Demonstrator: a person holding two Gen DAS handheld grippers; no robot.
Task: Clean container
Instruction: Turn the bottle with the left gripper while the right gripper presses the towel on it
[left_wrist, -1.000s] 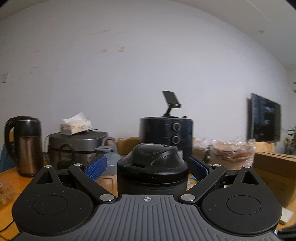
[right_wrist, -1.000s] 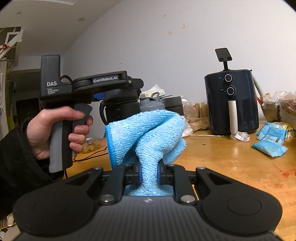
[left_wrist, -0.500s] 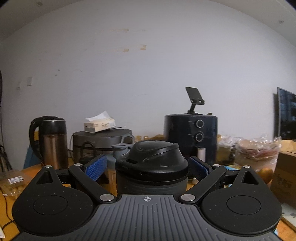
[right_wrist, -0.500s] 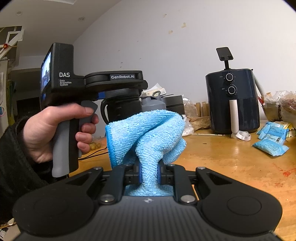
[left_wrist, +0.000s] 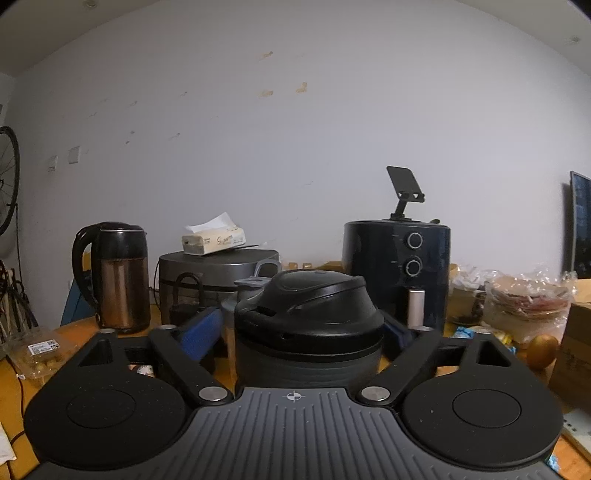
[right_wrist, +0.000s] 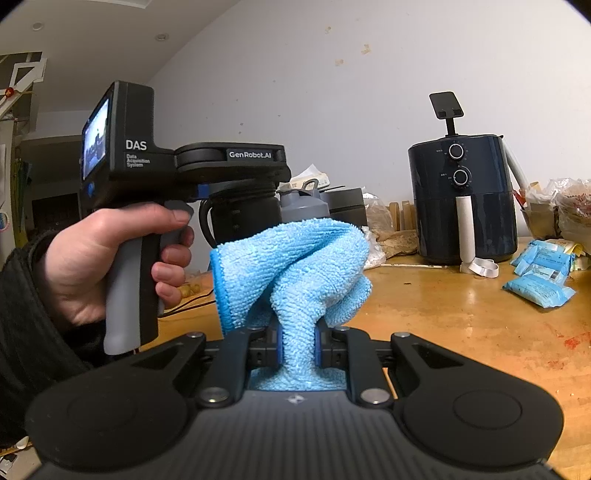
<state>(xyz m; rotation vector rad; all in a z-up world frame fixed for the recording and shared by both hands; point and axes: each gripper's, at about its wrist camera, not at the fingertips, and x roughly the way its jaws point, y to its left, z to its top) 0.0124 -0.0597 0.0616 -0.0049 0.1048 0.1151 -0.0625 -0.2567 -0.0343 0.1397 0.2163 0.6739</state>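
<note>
Black container (left_wrist: 308, 332) with a domed flip-top lid sits between the blue pads of the left tongs (left_wrist: 303, 328), close to the camera and upright. The jaws are closing on it; the left pad (left_wrist: 201, 330) reads as just beside the container wall, the right pad mostly hidden behind the body, so firm contact cannot be confirmed. Whether the container's base rests on the table is hidden.

From the right wrist view the same container (right_wrist: 243, 218) shows dark under the left tool's head, with a person's hand (right_wrist: 110, 258) wrapped around the grey grip and a finger on the trigger; black sleeve at the frame edge.

Right tongs (right_wrist: 298, 350) are clenched on a light blue microfibre cloth (right_wrist: 291, 269). The cloth bunches up above the pads and stands near the container, not visibly touching it.

Just behind the container: a grey shaker bottle (right_wrist: 303, 205) with loop lid.

Further back on the wooden table (right_wrist: 461, 317): dark blue air fryer (left_wrist: 397, 273) with two dials, phone stand (left_wrist: 404, 190) on top; grey cooker (left_wrist: 218, 277) bearing a tissue pack (left_wrist: 214, 238); black-and-copper kettle (left_wrist: 112, 277) at left. Blue wrapped packets (right_wrist: 539, 273) lie right of the air fryer.
</note>
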